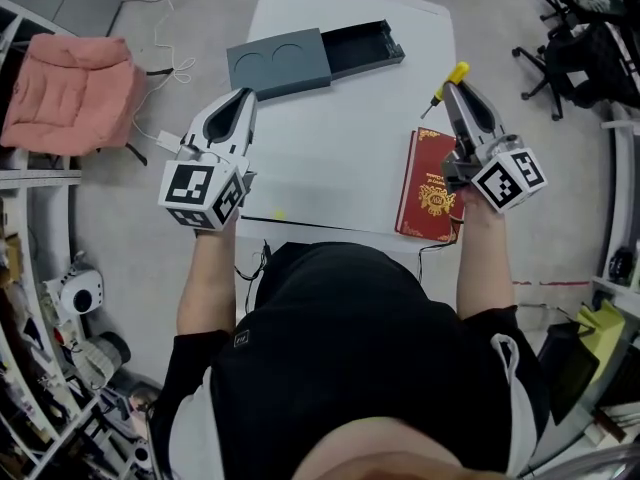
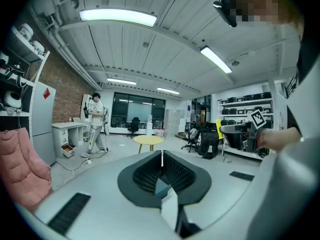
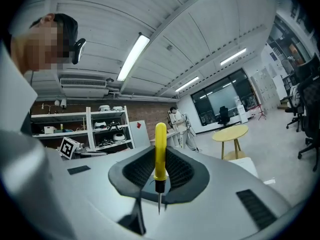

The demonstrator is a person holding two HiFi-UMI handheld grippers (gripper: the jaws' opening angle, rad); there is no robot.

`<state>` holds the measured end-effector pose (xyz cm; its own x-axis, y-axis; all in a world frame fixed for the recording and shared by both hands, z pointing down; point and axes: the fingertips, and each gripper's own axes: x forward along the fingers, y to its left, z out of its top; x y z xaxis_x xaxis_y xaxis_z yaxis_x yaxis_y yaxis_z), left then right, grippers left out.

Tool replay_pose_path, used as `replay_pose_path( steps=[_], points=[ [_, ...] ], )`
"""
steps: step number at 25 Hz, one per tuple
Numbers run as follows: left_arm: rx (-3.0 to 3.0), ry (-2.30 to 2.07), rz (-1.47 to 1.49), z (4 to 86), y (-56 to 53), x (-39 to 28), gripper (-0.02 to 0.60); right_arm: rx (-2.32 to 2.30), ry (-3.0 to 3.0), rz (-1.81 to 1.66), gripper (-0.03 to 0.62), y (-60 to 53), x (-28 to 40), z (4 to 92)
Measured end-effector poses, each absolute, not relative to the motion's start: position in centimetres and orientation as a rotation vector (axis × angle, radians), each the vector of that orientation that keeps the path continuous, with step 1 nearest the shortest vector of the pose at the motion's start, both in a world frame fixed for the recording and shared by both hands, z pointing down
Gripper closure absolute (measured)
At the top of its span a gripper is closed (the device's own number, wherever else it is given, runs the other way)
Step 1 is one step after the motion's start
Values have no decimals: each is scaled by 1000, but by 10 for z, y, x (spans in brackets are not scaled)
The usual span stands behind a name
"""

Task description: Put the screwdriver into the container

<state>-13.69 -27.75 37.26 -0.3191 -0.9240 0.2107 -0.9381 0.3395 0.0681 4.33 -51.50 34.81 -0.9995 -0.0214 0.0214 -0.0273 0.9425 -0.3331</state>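
Note:
A small screwdriver [image 1: 452, 76] with a yellow handle is clamped between the jaws of my right gripper [image 1: 452, 88], above the table's right side. In the right gripper view the screwdriver [image 3: 160, 151] stands upright with its thin metal tip pointing back toward the camera, and the right gripper [image 3: 160, 160] is shut on it. The container [image 1: 362, 46] is a dark open tray, slid halfway out of a grey sleeve [image 1: 278, 63] at the far end of the table. My left gripper [image 1: 246, 96] hovers over the table's left edge. Its jaws [image 2: 161, 160] are shut on nothing.
A red book [image 1: 430, 183] with gold print lies on the white table [image 1: 340, 138] beneath my right gripper. A pink cushioned chair [image 1: 75, 86] stands to the left, and black office chairs [image 1: 570, 48] to the right. Cables run over the floor.

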Motion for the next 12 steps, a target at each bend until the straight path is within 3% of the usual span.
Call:
replay_pose_path(
  steps=[12],
  points=[
    [1699, -2332, 79, 401, -304, -176, 557, -42, -2905, 368, 516, -542, -53, 382]
  ],
)
